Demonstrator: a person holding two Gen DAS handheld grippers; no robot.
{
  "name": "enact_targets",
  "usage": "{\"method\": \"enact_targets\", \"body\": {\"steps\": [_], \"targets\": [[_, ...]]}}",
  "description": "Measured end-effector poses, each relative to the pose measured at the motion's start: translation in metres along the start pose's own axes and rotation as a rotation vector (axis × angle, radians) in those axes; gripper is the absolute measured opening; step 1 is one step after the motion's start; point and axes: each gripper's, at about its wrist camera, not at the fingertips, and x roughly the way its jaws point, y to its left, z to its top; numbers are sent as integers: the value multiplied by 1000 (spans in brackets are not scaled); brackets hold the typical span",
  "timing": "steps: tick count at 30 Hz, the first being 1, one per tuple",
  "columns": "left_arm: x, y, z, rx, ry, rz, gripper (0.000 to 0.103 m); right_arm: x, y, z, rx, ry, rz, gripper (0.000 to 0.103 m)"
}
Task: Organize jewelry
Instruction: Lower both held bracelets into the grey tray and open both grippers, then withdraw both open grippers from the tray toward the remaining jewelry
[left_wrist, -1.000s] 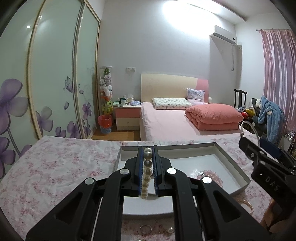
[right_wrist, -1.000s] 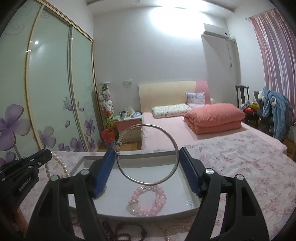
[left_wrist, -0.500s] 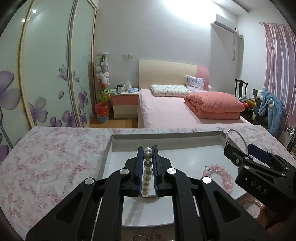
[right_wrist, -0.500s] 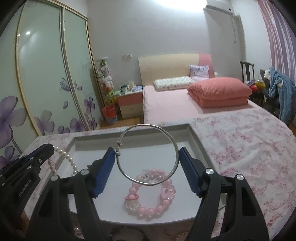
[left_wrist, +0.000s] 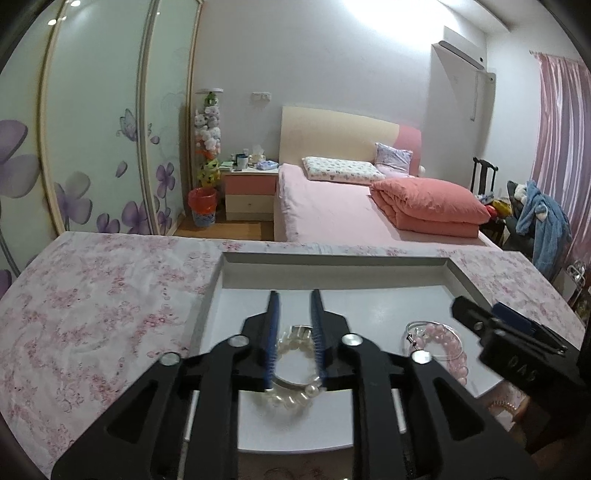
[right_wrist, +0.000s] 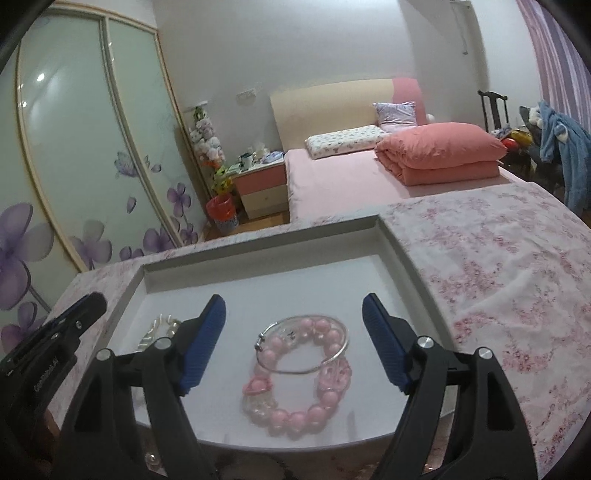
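Observation:
A grey tray (left_wrist: 332, 258) sits on the floral cloth. My left gripper (left_wrist: 294, 293) hovers low over its left half with its jaws opening. The pearl bracelet (left_wrist: 291, 397) lies blurred on the tray floor under the fingers, free of the pads. My right gripper (right_wrist: 293, 299) stands wide over the tray (right_wrist: 258, 254), jaws still opening, nothing between the pads. Below it the silver bangle (right_wrist: 341, 350) rests on the pink bead bracelet (right_wrist: 295, 417). The pearl bracelet (right_wrist: 162, 325) and the left gripper (right_wrist: 74, 314) show at the left edge there.
Loose pieces lie on the floral cloth (right_wrist: 498, 258) in front of the tray: a pearl strand (left_wrist: 506, 406) and a single bead (right_wrist: 151, 459). Beyond the table's far edge stand a bed (left_wrist: 332, 206) and a wardrobe (left_wrist: 92, 129).
Both grippers sank toward the tray. The left one let go of the pearl bracelet, which now lies in the tray. The right one released the silver bangle onto the pink bead bracelet.

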Motion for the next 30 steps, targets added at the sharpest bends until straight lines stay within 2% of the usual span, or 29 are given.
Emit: {"method": "enact_targets", "body": {"steps": [2, 7, 10, 12, 14, 17, 21, 24, 30], "targets": [[-7, 4, 2, -8, -21, 10, 43, -4, -2, 2, 12, -7, 1, 75], [-28, 14, 7, -20, -63, 31, 48, -19, -1, 6, 11, -17, 1, 75], [-40, 21, 6, -27, -76, 50, 60, -30, -1, 3, 0, -18, 5, 75], [-48, 26, 3, -29, -84, 65, 72, -38, -1, 1, -10, -21, 5, 75], [-55, 32, 2, -36, -82, 54, 79, -46, -1, -2, -13, -24, 5, 75], [-65, 45, -1, -84, -62, -6, 87, -55, -4, -5, -14, -25, 7, 75], [-73, 59, -5, -135, -52, -26, 89, -65, -6, -10, -19, -22, 6, 75], [-79, 63, -11, -141, -54, -28, 94, -71, -4, -13, -28, -20, 10, 75], [-87, 69, -20, -133, -49, -44, 96, -80, 2, -21, -53, -13, 18, 75]]}}
